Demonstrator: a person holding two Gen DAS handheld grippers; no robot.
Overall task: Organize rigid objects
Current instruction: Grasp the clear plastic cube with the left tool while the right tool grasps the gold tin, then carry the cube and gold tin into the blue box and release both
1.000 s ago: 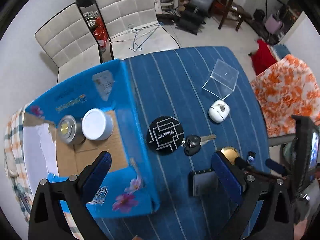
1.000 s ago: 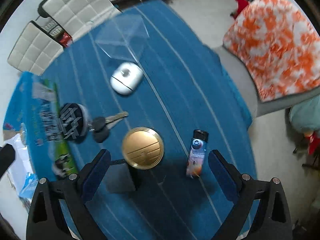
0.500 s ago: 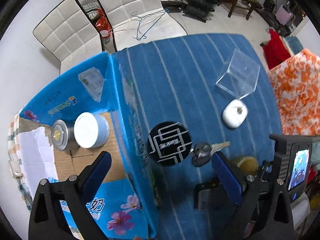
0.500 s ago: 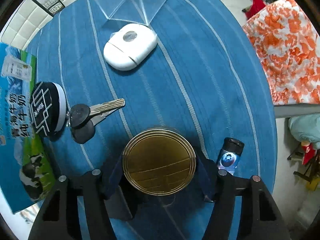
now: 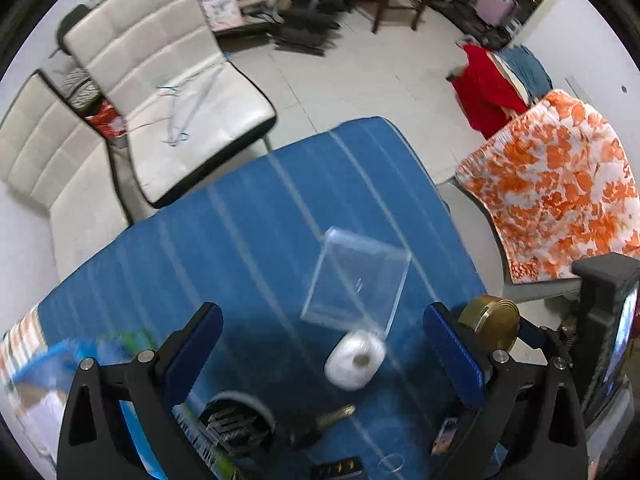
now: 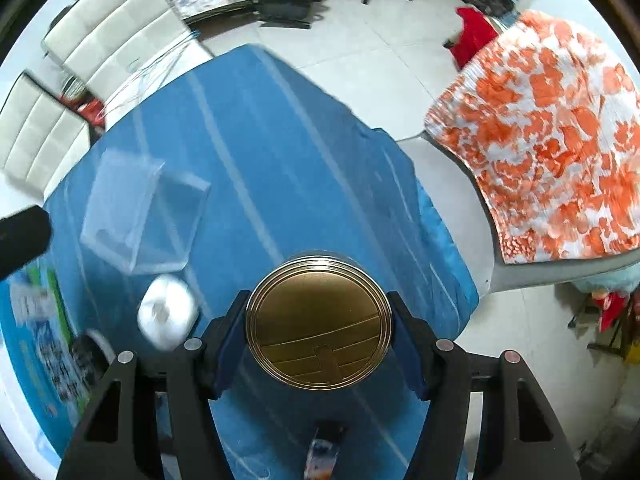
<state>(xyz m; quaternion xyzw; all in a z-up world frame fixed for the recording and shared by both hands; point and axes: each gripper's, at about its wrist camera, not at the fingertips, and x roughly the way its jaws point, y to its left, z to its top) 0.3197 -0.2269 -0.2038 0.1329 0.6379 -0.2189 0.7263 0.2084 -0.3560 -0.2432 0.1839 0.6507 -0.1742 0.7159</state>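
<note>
A round gold-lidded metal tin [image 6: 318, 322] sits clamped between the blue-padded fingers [image 6: 228, 332] of the right gripper [image 6: 320, 340], lid facing the camera and held clear above the blue striped tablecloth [image 6: 280, 152]; the jaws are closed to the tin's width and press its sides. The left gripper [image 5: 320, 356] hovers empty, its jaws spread wide, over a small white rounded plastic case [image 5: 355, 360] and a clear acrylic box [image 5: 356, 288] just beyond it. The move ahead likely turns on one relation: the blue printed cardboard carton [image 6: 36, 344], the probable home for the tin, lies off to the left of the right gripper, past the white case and a black round disc with a white line pattern [image 5: 236, 420], so the tin would have to cross leftward over those items. The left gripper is nearer the carton but carries nothing. Much is hard to read: both views are smeared by motion, the carton appears only as a blurred edge cut off at the frame, and its interior cannot be seen. A set of keys [image 5: 320, 428], a small dark flat device [image 5: 338, 470] and a small printed lighter-like object [image 6: 322, 452] at the bottom edges are partly hidden behind the gripper frames. The tin's body below the lid is concealed.
</note>
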